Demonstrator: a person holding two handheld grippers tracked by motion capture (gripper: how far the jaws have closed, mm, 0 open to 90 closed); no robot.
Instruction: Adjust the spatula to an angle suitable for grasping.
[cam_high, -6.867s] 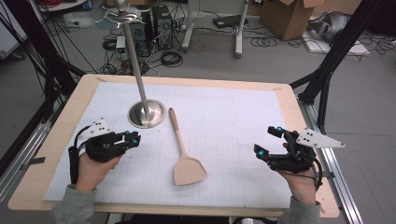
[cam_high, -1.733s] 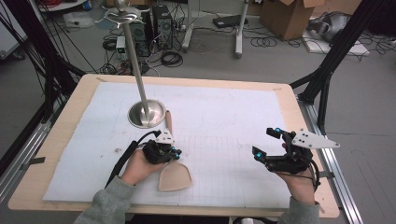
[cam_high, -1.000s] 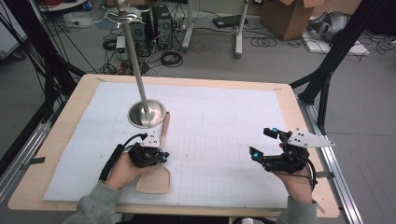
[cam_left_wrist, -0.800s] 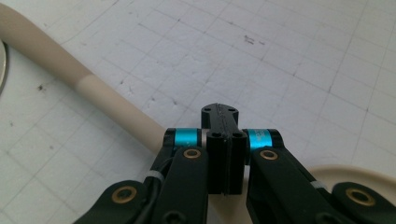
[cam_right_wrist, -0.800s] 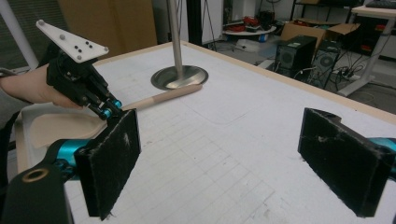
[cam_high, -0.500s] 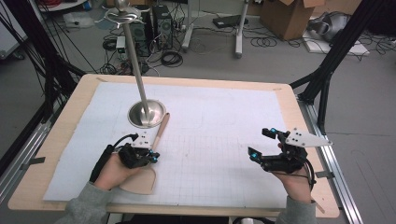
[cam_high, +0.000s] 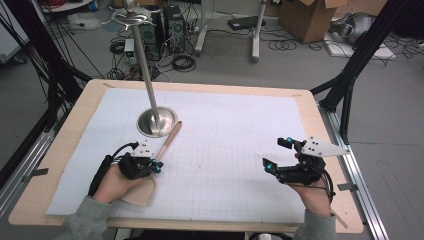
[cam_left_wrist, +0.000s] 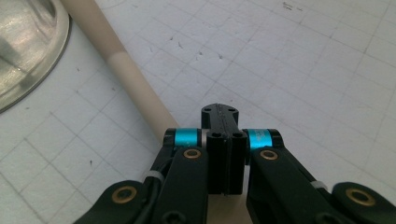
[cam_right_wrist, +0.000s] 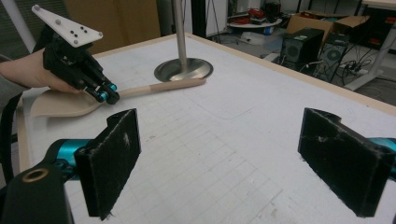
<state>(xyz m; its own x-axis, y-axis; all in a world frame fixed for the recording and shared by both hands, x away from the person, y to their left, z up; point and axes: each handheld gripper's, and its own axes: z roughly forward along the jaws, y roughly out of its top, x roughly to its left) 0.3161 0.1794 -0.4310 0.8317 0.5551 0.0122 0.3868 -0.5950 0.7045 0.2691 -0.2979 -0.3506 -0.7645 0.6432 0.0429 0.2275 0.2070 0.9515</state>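
Apparently unmarked, wooden spatula (cam_high: 159, 155) lies under left hand-held gripper (cam_high: 156, 165).

We are wearing grey sleeves (cam_high: 82, 222) and gripping two black grippers; the left gripper (cam_left_wrist: 224, 122) is showing cyan bands, brass-coloured pivot screws and a looping black cable; the right gripper (cam_right_wrist: 243, 163) is carrying rough black pads (cam_right_wrist: 117, 158) and a pale three-cornered plate (cam_high: 324, 147).

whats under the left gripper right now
The wooden spatula lies under the left gripper, on the white mat. Its handle and blade edge show; the gripper covers the neck, so contact can't be seen.
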